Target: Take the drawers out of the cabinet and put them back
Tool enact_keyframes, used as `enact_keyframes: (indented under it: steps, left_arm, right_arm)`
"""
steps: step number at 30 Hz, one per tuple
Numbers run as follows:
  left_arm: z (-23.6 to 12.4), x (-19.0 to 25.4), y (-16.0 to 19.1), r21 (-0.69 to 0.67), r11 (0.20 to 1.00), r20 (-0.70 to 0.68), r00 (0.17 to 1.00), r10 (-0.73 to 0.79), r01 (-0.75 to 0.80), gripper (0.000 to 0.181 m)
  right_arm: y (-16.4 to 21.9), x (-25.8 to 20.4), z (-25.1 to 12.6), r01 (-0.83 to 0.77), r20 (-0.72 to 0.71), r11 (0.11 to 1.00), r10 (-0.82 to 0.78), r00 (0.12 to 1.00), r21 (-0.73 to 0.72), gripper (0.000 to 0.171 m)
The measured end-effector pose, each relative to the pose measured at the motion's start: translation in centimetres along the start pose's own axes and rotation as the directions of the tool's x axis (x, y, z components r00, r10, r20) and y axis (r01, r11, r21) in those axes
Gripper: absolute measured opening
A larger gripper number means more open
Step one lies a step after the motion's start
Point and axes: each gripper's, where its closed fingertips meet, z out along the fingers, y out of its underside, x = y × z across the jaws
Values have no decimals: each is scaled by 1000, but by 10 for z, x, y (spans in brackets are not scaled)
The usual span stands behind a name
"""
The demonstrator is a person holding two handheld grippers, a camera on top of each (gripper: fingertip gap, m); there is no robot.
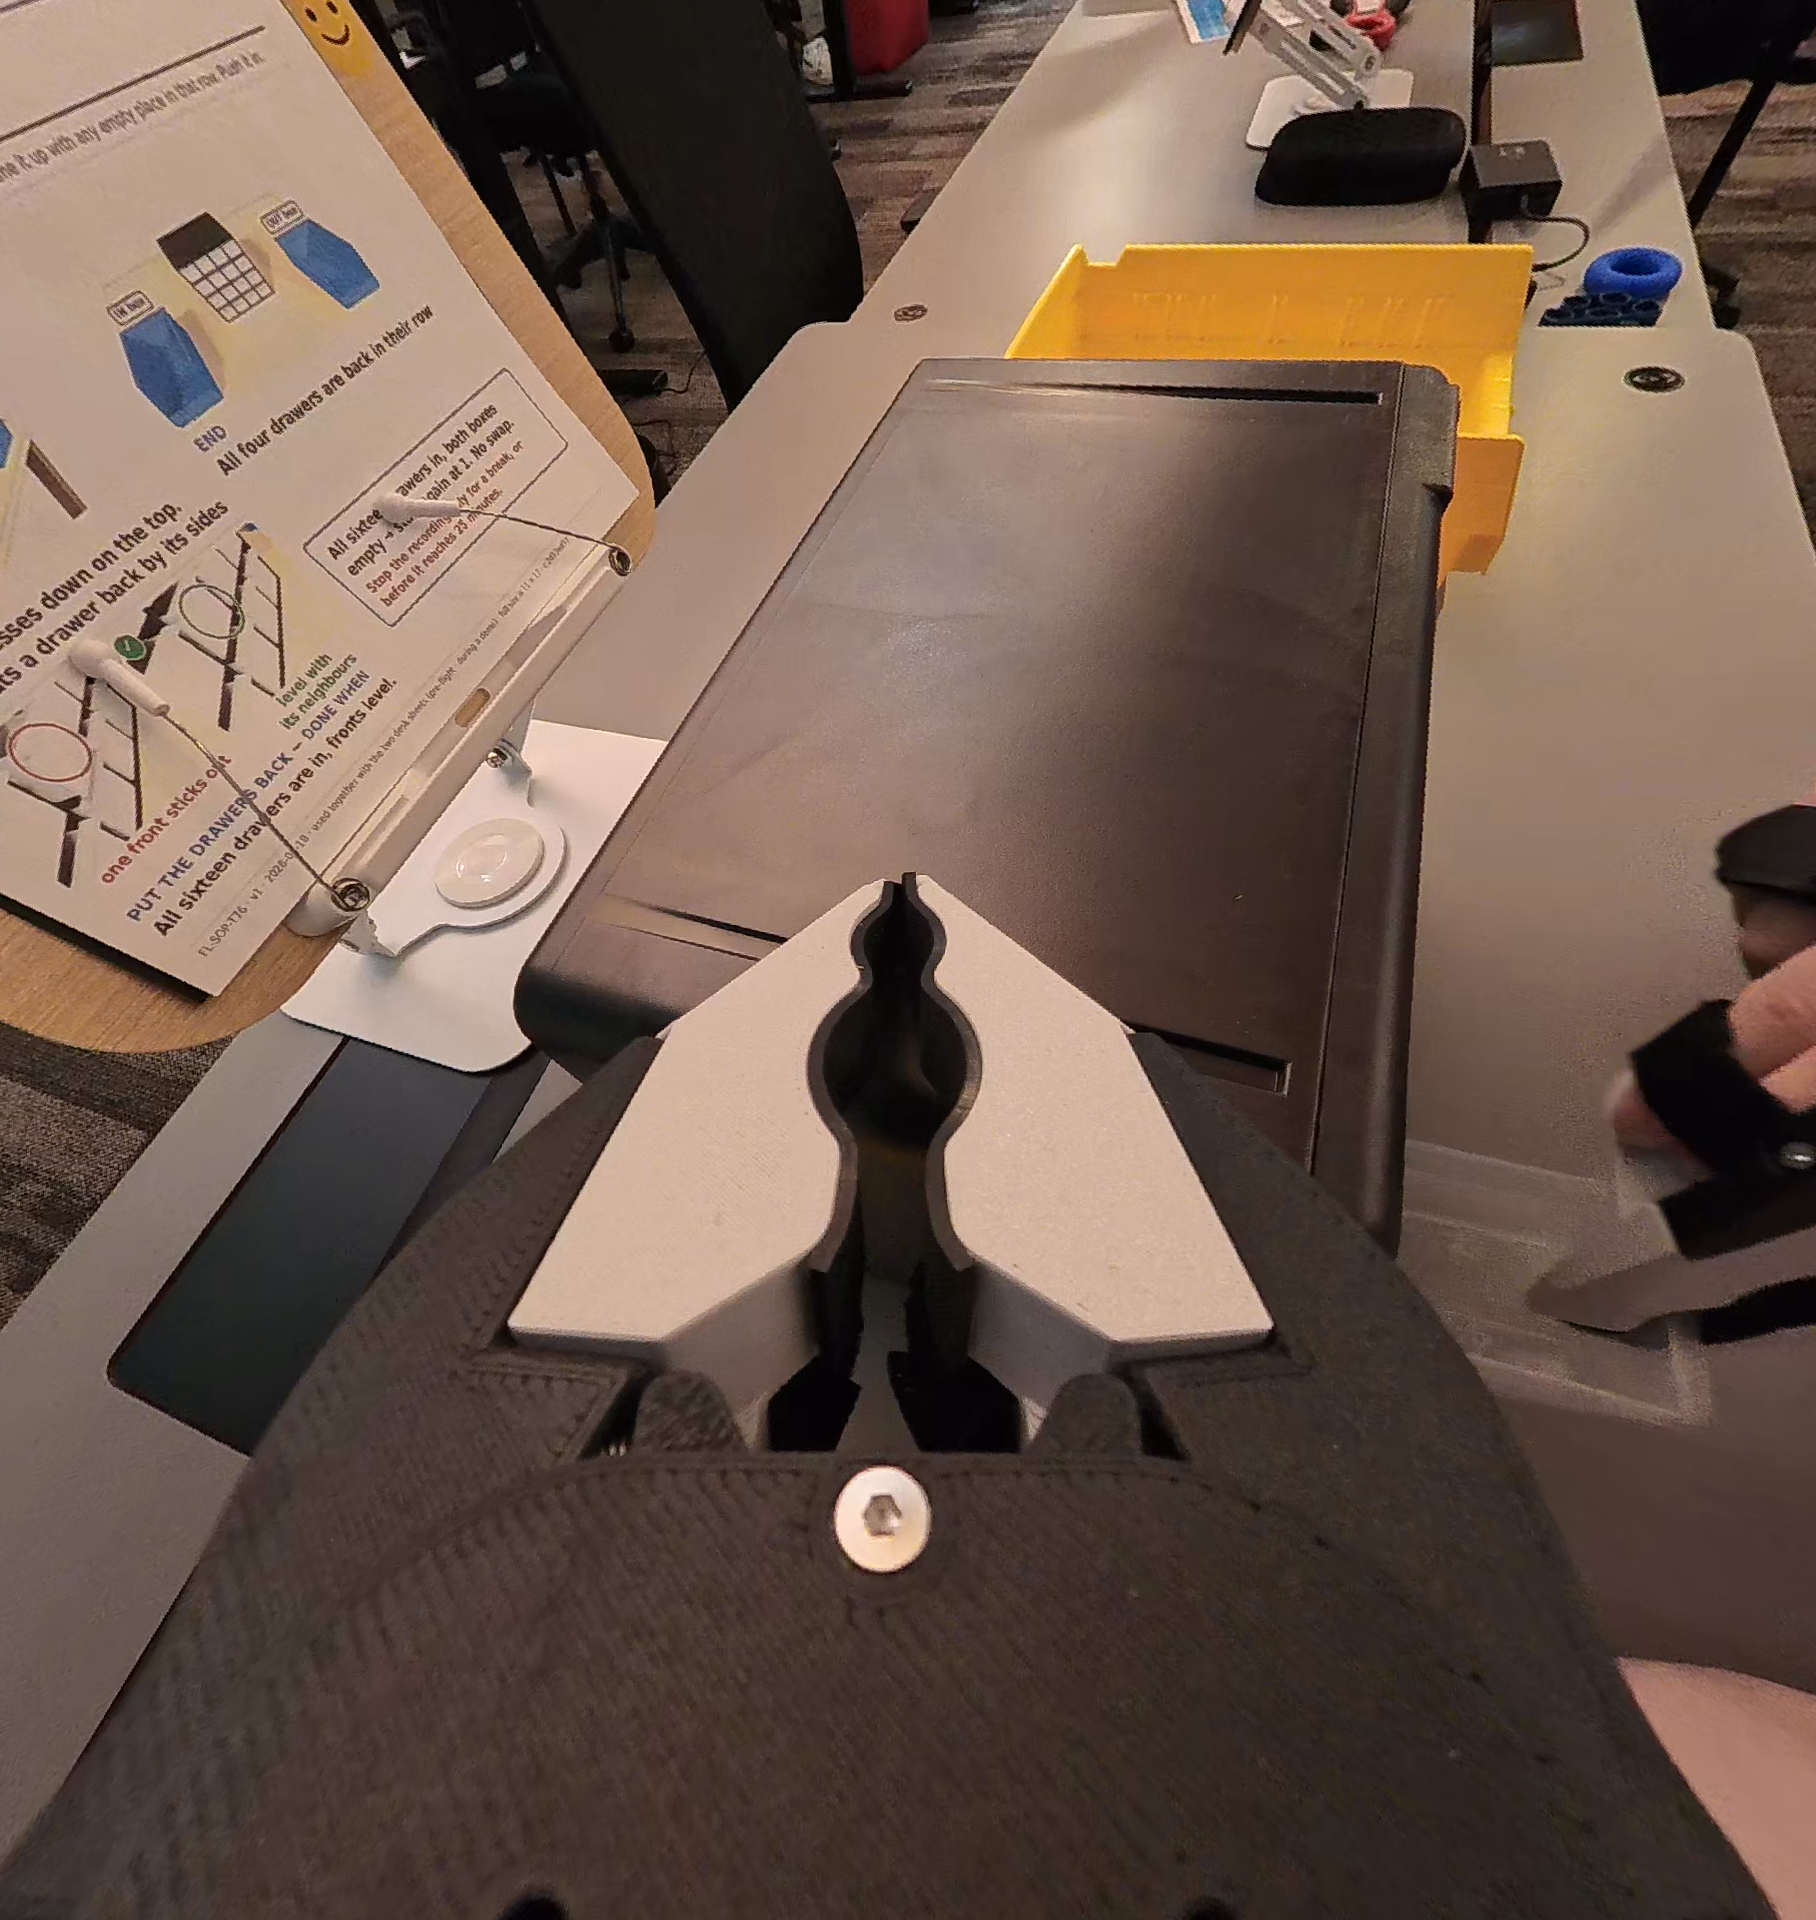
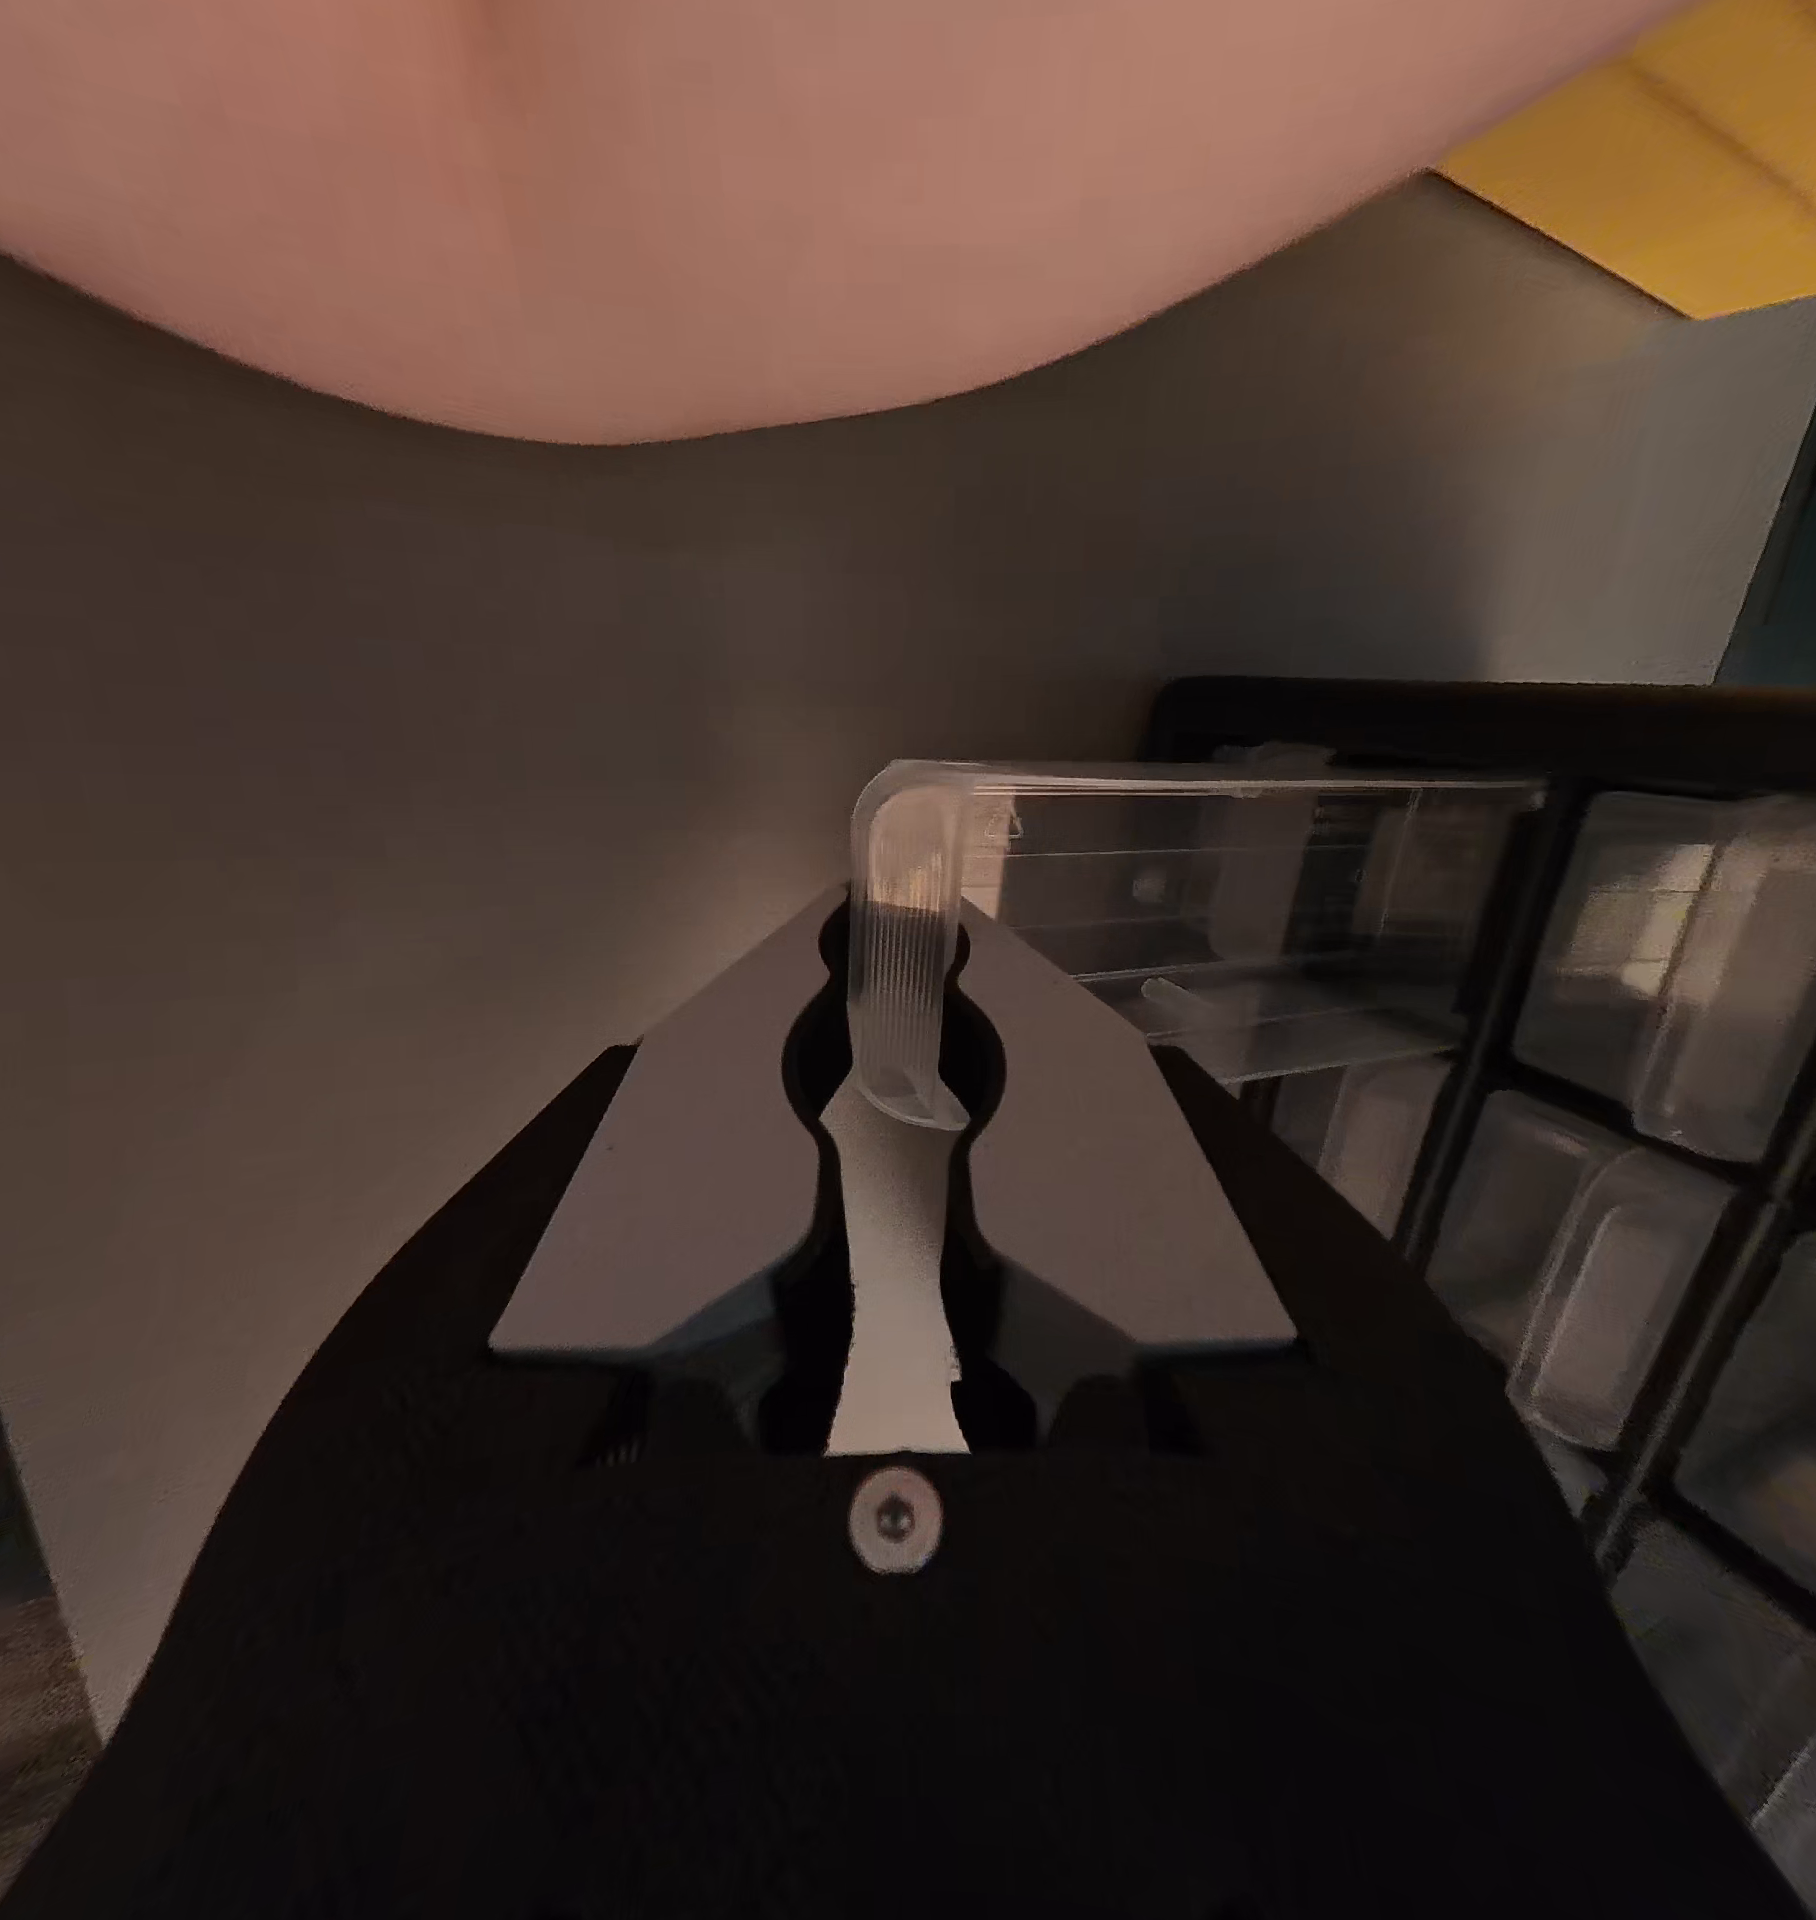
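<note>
We have a clear drawer (image 2: 1195,914) partly out of the black cabinet (image 2: 1662,1143), projecting from the top row toward nine o'clock in the right wrist view. Our right gripper (image 2: 899,935) is clenched on the drawer's ribbed pull tab (image 2: 899,987), which stands between the two grey fingers (image 2: 696,1143); pinching that thin tab probably gives us the straightest pull along the slot. Whether the drawer is coming out or going back in, we cannot tell. The other drawers (image 2: 1631,956) sit flush in their slots at three to five o'clock of it.

In the left wrist view, our left gripper (image 1: 906,894) is closed on nothing, its tips meeting over the near edge of the cabinet's flat top (image 1: 1039,675). We judge it is placed there to press down and keep the light cabinet from sliding with the pull.

Beyond the cabinet, at one o'clock, a yellow bin (image 1: 1299,312) waits on the grey desk (image 1: 1610,675), likely as a place for removed drawers. At ten o'clock an instruction sheet (image 1: 208,520) leans on a stand. A forearm (image 2: 675,208) blurs across the top of the right view.
</note>
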Motion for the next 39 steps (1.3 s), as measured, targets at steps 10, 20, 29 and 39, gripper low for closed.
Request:
enact_keyframes:
  steps: [10,20,29,39]
  left_arm:
    - [-3,8,0,12,1000,-48,999,7,-7,0]
    - [-2,8,0,15,1000,-47,999,-4,5,0]
    - [-2,7,-1,28,999,-64,998,-14,16,0]
    - [-1,7,-1,26,999,-62,998,-17,19,0]
  right_arm:
    - [6,-21,-5,20,-58,1000,-21,998,-12,9]
    - [-17,-25,-14,-89,69,996,87,994,29,9]
    - [-17,-37,-28,-137,158,988,124,980,73,9]
    - [20,-65,-69,-240,113,967,230,967,82,9]
